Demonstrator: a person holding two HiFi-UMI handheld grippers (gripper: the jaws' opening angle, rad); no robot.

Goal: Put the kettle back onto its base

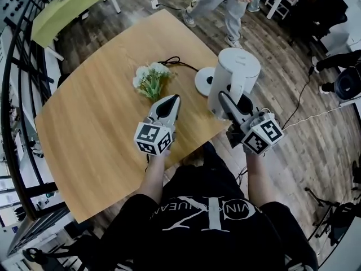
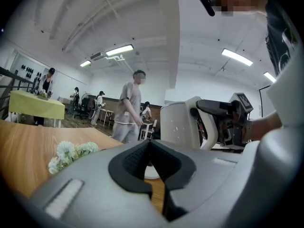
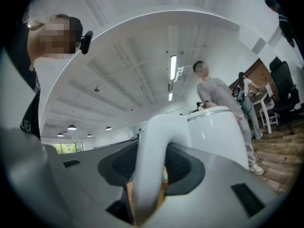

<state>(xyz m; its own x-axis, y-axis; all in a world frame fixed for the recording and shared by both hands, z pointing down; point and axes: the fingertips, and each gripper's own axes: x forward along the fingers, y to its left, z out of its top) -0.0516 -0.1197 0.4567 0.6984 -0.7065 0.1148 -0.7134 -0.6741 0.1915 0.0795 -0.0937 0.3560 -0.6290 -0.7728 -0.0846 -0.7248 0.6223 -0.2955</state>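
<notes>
The white kettle (image 1: 237, 72) hangs upright over the near right part of the wooden table (image 1: 96, 134). My right gripper (image 1: 230, 105) is shut on its handle (image 3: 152, 160), which fills the gap between the jaws in the right gripper view. The round white base (image 1: 201, 81) lies on the table just left of the kettle, partly hidden by it, with a black cord (image 1: 176, 61) running off it. My left gripper (image 1: 171, 100) is shut and empty, low over the table, pointing at the base. From the left gripper (image 2: 149, 144) the kettle (image 2: 180, 122) shows ahead to the right.
A bunch of white flowers (image 1: 150, 79) lies on the table left of the base. A person (image 1: 221, 4) walks past the table's far edge. A green-topped table (image 1: 67, 4) stands at the back left. Cables (image 1: 316, 117) run over the floor at right.
</notes>
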